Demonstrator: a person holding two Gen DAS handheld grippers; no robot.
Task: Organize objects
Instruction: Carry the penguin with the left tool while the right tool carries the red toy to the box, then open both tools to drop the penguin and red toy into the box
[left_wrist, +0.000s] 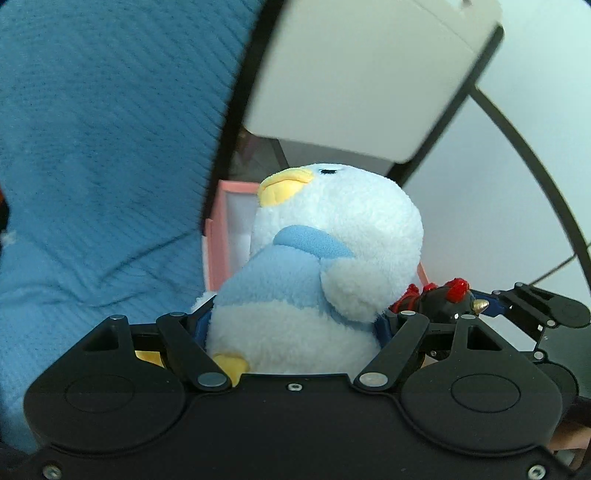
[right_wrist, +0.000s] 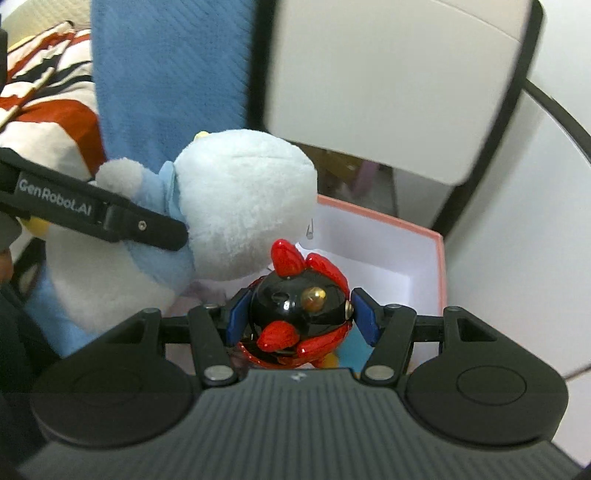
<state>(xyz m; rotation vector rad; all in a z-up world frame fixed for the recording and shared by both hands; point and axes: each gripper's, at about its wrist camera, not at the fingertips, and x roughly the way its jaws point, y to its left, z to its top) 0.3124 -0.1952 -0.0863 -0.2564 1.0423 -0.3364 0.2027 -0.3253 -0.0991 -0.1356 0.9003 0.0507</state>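
My left gripper (left_wrist: 291, 325) is shut on a pale blue plush penguin (left_wrist: 325, 258) with a yellow beak, held above a pink box (left_wrist: 216, 243) with a white inside. My right gripper (right_wrist: 301, 317) is shut on a glossy black and red rooster figurine (right_wrist: 295, 310) with a gold beak, held over the same pink box (right_wrist: 439, 266). The penguin (right_wrist: 229, 214) sits just left of the rooster in the right wrist view, with the left gripper's finger (right_wrist: 122, 221) across it. The rooster (left_wrist: 439, 299) and right gripper show at the right of the left wrist view.
A blue knitted cloth (left_wrist: 103, 147) fills the left side. A round white table (left_wrist: 480, 192) with a black rim holds the box. A pale chair back (right_wrist: 399, 81) stands behind. A red, white and black patterned fabric (right_wrist: 44, 103) lies at far left.
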